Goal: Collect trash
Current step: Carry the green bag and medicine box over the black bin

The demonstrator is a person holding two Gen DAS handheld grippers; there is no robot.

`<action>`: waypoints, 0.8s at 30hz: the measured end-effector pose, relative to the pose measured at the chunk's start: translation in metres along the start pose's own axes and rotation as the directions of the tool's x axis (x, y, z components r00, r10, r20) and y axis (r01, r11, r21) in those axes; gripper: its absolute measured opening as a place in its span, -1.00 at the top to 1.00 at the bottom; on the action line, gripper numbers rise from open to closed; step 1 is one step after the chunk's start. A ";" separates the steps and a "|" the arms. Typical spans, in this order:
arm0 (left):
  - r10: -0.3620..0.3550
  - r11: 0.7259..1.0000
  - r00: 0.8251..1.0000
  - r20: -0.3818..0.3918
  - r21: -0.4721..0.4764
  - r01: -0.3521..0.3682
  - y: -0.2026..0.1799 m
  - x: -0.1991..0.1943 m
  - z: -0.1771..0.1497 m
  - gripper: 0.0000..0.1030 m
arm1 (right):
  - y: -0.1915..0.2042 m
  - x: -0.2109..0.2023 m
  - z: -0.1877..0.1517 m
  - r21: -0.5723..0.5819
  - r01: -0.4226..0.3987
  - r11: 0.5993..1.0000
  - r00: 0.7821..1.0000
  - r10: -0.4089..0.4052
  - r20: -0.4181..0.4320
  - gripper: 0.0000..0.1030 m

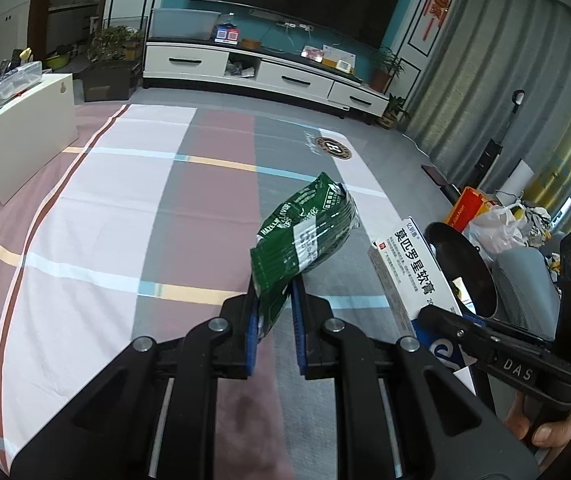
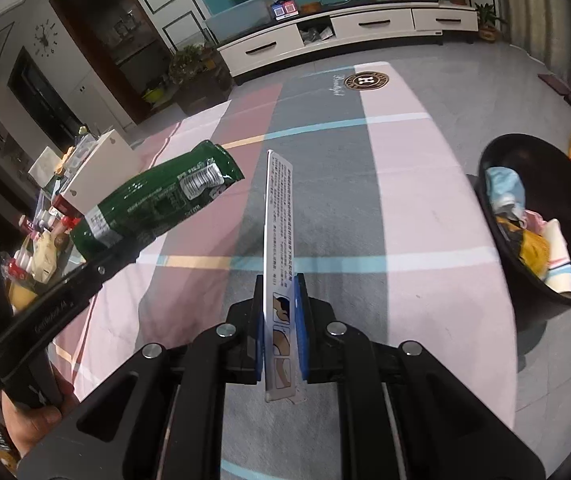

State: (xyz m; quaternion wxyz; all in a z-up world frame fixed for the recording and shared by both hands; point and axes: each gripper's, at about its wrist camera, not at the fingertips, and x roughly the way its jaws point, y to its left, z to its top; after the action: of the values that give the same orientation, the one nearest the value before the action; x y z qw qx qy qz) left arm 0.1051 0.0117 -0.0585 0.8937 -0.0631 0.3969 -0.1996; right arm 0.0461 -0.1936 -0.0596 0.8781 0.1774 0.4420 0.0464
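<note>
Gripping a crinkly green foil wrapper (image 1: 305,236) by its limp tail, the left gripper (image 1: 275,316) is clamped; the right gripper (image 2: 279,320) pinches a flat white cardboard box (image 2: 279,240) edge-on. Both look light, carried above the bedsheet (image 1: 105,220), near the black bin (image 2: 497,152).

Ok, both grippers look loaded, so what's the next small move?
Probably carry both toward the black bin on the right: the left gripper clamps a green wrapper, the right gripper a white box, neither over it yet.
</note>
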 end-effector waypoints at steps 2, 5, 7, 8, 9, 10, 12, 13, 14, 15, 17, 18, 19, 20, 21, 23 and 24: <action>-0.006 1.000 1.000 -0.002 0.011 0.006 -0.007 -0.002 -0.002 0.71 | -0.004 -0.006 -0.004 0.007 -0.002 1.000 1.000 0.002 0.006 0.73; -0.008 0.999 1.000 -0.003 0.032 0.008 -0.018 -0.004 -0.004 0.71 | -0.013 -0.014 -0.006 0.029 -0.008 1.000 1.000 0.007 0.018 0.73; -0.010 0.999 1.000 -0.003 0.047 0.010 -0.025 -0.004 -0.004 0.71 | -0.019 -0.019 -0.006 0.043 -0.011 0.999 1.000 0.009 0.028 0.73; -0.011 0.999 1.000 -0.004 0.052 0.011 -0.027 -0.005 -0.005 0.71 | -0.022 -0.022 -0.007 0.048 -0.011 0.999 0.999 0.009 0.033 0.73; -0.015 0.998 1.000 -0.006 0.059 0.015 -0.032 -0.005 -0.005 0.71 | -0.025 -0.024 -0.007 0.054 -0.012 0.998 0.999 0.010 0.039 0.73; -0.017 0.998 1.000 -0.007 0.063 0.018 -0.034 -0.005 -0.005 0.71 | -0.029 -0.028 -0.007 0.062 -0.014 0.998 0.999 0.011 0.045 0.73; -0.020 0.997 1.000 -0.008 0.078 0.020 -0.042 -0.004 -0.005 0.71 | -0.035 -0.032 -0.007 0.075 -0.018 0.997 0.998 0.014 0.055 0.73; -0.023 0.996 1.000 -0.011 0.086 0.024 -0.046 -0.004 -0.005 0.71 | -0.039 -0.034 -0.007 0.084 -0.022 0.996 0.998 0.017 0.060 0.73; -0.026 0.995 1.000 -0.013 0.092 0.027 -0.049 -0.003 -0.005 0.71 | -0.043 -0.035 -0.007 0.092 -0.028 0.995 0.998 0.023 0.061 0.73; -0.028 0.994 0.999 -0.015 0.101 0.030 -0.054 -0.002 -0.004 0.71 | -0.046 -0.037 -0.006 0.101 -0.034 0.994 0.998 0.027 0.062 0.73; -0.030 0.993 0.999 -0.013 0.118 0.031 -0.060 -0.002 -0.004 0.71 | -0.050 -0.040 -0.006 0.107 -0.030 0.994 0.997 0.022 0.072 0.73; -0.032 0.992 0.999 -0.013 0.123 0.034 -0.063 -0.001 -0.003 0.71 | -0.052 -0.042 -0.006 0.110 -0.030 0.994 0.997 0.022 0.077 0.73; -0.036 0.991 0.999 -0.014 0.131 0.038 -0.067 -0.001 -0.003 0.71 | -0.055 -0.044 -0.006 0.115 -0.034 0.993 0.996 0.024 0.083 0.73; -0.039 0.990 0.999 -0.015 0.136 0.040 -0.069 0.000 -0.002 0.71 | -0.057 -0.046 -0.006 0.120 -0.034 0.992 0.996 0.024 0.089 0.73; -0.041 0.989 0.999 -0.015 0.143 0.043 -0.073 0.000 -0.001 0.71 | -0.059 -0.048 -0.006 0.122 -0.034 0.992 0.995 0.022 0.094 0.73; -0.045 0.987 0.999 -0.016 0.156 0.047 -0.078 0.001 0.000 0.71 | -0.063 -0.052 -0.006 0.129 -0.031 0.991 0.994 0.017 0.106 0.73; -0.049 0.985 0.999 -0.016 0.164 0.051 -0.082 0.002 0.000 0.71 | -0.066 -0.054 -0.006 0.134 -0.031 0.991 0.994 0.016 0.111 0.73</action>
State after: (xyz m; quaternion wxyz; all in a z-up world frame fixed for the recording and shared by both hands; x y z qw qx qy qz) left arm 0.0812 -0.0640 -0.0374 0.8881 0.0022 0.3828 -0.2544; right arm 0.0037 -0.2661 -0.0454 0.8863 0.2440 0.3934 0.0169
